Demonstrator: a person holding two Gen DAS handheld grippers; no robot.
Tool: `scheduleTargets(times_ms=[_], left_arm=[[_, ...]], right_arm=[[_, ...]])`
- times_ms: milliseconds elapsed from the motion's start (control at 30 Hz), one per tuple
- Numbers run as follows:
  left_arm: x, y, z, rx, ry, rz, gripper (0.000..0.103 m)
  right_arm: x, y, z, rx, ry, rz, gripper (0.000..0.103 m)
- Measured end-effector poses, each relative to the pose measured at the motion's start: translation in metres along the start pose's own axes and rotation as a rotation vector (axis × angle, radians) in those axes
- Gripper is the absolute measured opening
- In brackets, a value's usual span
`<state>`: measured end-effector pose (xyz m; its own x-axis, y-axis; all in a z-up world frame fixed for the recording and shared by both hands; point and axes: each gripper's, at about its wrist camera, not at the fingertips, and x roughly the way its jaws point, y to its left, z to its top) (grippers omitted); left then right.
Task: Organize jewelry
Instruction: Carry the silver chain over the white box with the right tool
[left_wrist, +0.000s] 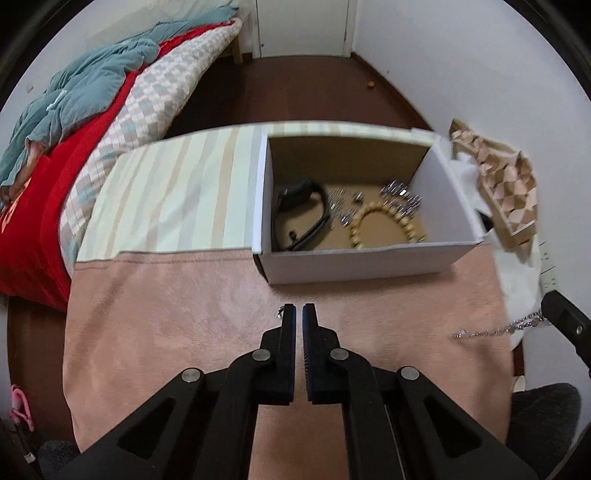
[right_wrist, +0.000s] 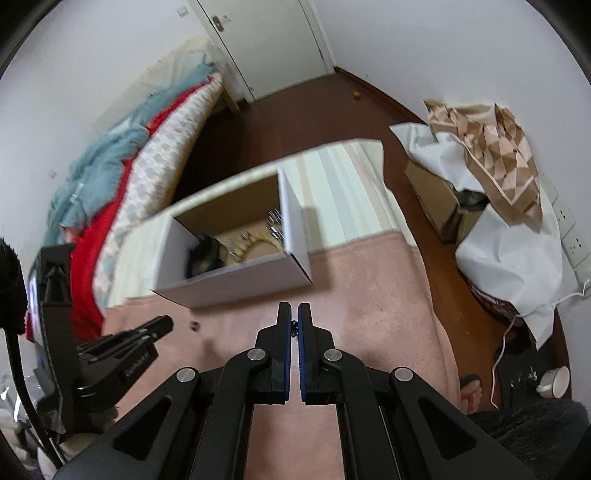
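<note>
An open white cardboard box (left_wrist: 369, 262) stands on the pink cloth. Inside lie a black watch (left_wrist: 301, 212), a gold bead bracelet (left_wrist: 388, 225) and silver jewelry (left_wrist: 400, 197). My left gripper (left_wrist: 299, 310) is shut just in front of the box; a small silver piece (left_wrist: 280, 313) lies by its left fingertip. My right gripper (right_wrist: 294, 310) is shut on a silver chain, seen hanging from it in the left wrist view (left_wrist: 498, 330) and as a dark bit between its pads (right_wrist: 294, 326). The box also shows in the right wrist view (right_wrist: 236, 280), ahead and left.
The pink cloth (left_wrist: 166, 325) and a striped cloth (left_wrist: 177, 192) cover the table. A bed with red and teal bedding (left_wrist: 74, 122) is at left. A patterned paper bag (right_wrist: 495, 162), white cloth (right_wrist: 513, 258) and a cardboard box stand on the floor at right.
</note>
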<state>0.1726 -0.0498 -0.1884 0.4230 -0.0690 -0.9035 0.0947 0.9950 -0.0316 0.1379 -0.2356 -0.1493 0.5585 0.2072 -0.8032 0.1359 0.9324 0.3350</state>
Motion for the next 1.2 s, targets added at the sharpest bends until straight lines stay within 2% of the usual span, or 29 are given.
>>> scheduleTargets(times_ms=[267, 433, 600, 700, 833, 1000, 1100, 1200], left_arm=[[-0.044, 0.014, 0.044, -0.017, -0.073, -0.094, 0.001], [-0.05, 0.018, 0.081, 0.003, -0.091, -0.122, 0.001], [-0.038, 0.022, 0.111, 0.011, -0.076, -0.133, 0.001], [-0.021, 0.026, 0.124, 0.004, -0.03, -0.149, 0.001], [0.002, 0.03, 0.132, -0.018, 0.033, -0.17, 0.001], [0.02, 0.032, 0.135, -0.034, 0.07, -0.165, 0.001], [0.02, 0.034, 0.132, -0.04, 0.068, -0.165, 0.001], [0.005, 0.037, 0.123, -0.054, 0.02, -0.148, 0.004]], right_arm=[[-0.041, 0.021, 0.035, -0.052, -0.068, 0.074, 0.003], [-0.046, 0.041, 0.066, -0.106, -0.11, 0.101, 0.003], [-0.024, 0.054, 0.092, -0.12, -0.092, 0.124, 0.003], [0.0, 0.058, 0.107, -0.109, -0.056, 0.132, 0.003], [0.038, 0.058, 0.121, -0.084, 0.018, 0.137, 0.003], [0.065, 0.057, 0.126, -0.087, 0.055, 0.116, 0.003], [0.068, 0.057, 0.126, -0.088, 0.061, 0.123, 0.003], [0.059, 0.06, 0.125, -0.097, 0.045, 0.132, 0.003]])
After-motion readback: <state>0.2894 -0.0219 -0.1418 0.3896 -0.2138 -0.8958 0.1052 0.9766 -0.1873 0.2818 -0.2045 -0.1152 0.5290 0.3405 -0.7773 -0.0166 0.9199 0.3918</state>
